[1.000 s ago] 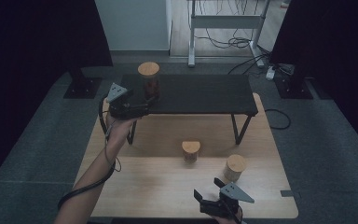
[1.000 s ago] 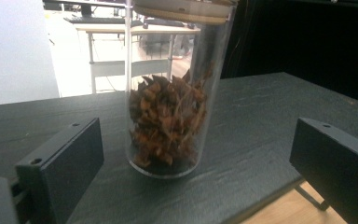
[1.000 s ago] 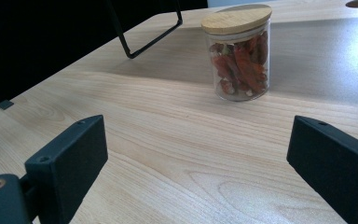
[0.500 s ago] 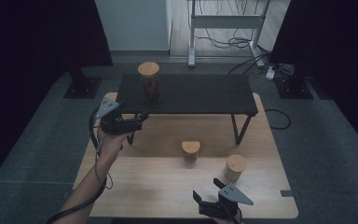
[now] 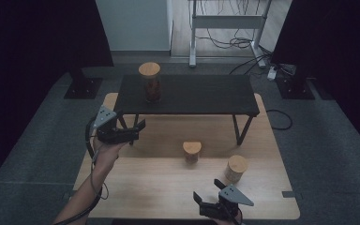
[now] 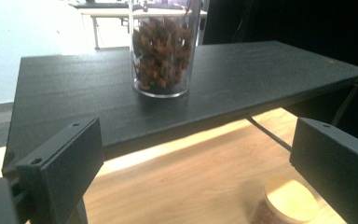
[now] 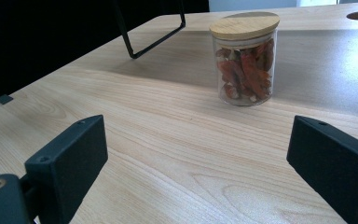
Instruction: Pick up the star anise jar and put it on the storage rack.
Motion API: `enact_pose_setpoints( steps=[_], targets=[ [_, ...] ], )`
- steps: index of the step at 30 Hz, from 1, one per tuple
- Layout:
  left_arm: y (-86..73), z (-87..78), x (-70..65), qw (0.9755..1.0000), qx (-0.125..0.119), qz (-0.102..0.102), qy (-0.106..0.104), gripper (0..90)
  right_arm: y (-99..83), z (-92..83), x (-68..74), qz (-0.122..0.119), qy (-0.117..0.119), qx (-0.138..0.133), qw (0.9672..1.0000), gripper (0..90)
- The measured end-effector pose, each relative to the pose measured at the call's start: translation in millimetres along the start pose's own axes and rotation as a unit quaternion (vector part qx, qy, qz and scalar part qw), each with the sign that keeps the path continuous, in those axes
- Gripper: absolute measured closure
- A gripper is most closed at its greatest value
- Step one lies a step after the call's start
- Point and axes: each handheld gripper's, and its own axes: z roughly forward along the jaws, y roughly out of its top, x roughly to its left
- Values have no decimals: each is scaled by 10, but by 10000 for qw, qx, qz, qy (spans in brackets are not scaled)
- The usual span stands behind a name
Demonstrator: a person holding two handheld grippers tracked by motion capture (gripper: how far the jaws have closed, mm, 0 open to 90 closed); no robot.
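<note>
A tall glass jar (image 5: 149,83) with a wooden lid stands upright on a black raised shelf (image 5: 201,93), in the upper middle of the high view. Below and left of it, well apart, the left gripper (image 5: 138,129) hangs with jaws wide apart and empty. Two shorter lidded jars (image 5: 191,152) (image 5: 236,168) sit on the wooden table (image 5: 150,187), lower centre and lower right. At the bottom edge, the right gripper (image 5: 206,190) rests with jaws spread, holding nothing.
</note>
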Motion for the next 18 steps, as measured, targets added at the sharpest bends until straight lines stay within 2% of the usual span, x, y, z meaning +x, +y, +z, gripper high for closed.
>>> enact_pose_setpoints(
  steps=[18],
  targets=[
    [-220,-104,-12,9995,305,-47,-73,24,-3,9,17,-41,10,25,10000,45]
  ],
)
